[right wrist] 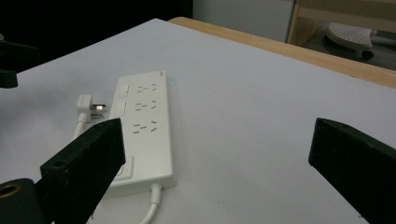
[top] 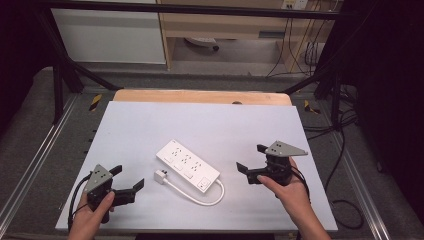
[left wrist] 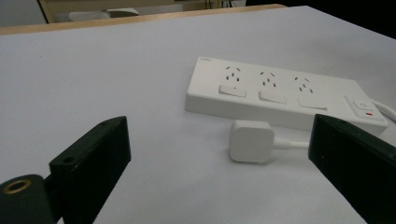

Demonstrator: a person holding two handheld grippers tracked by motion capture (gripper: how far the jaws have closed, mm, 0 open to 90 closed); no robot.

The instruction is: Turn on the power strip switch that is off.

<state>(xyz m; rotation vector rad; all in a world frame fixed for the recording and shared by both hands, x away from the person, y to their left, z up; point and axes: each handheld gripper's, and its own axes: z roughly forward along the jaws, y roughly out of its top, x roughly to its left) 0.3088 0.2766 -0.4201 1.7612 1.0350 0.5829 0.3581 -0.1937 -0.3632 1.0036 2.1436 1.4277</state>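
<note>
Table (top: pixel 150 130): pale grey-white top with a wooden strip (top: pixel 200 96) along its far edge; dark metal frame around it.

Power strip (top: pixel 187 165): white, three socket groups with a rocker switch under each, one master switch at the cord end. Lies flat near the table's middle, set diagonally, cord end toward the person's right. In the left gripper view (left wrist: pixel 280 95) it sits beyond the jaws, apart from both. In the right gripper view (right wrist: pixel 142 126) it lies just past the left-hand jaw, outside the gap.

Left gripper (top: pixel 127 180): held in the left hand (top: pixel 92 212) at the near left of the table, grey plate on top, jaws spread wide and holding nothing, aimed at the plug.

Right gripper (top: pixel 249 162): held in the right hand (top: pixel 292 192) at the near right, jaws likewise released and empty, aimed toward the strip.

Cord (top: pixel 200 197): white, loops from the strip's near end back round to the plug.

Plug (top: pixel 160 176): white, square-bodied, resting on the table just beside the strip's near long side. In the left gripper view (left wrist: pixel 251 141) it lies ahead between the two jaws, nearer the right-hand one, touching neither.
</note>
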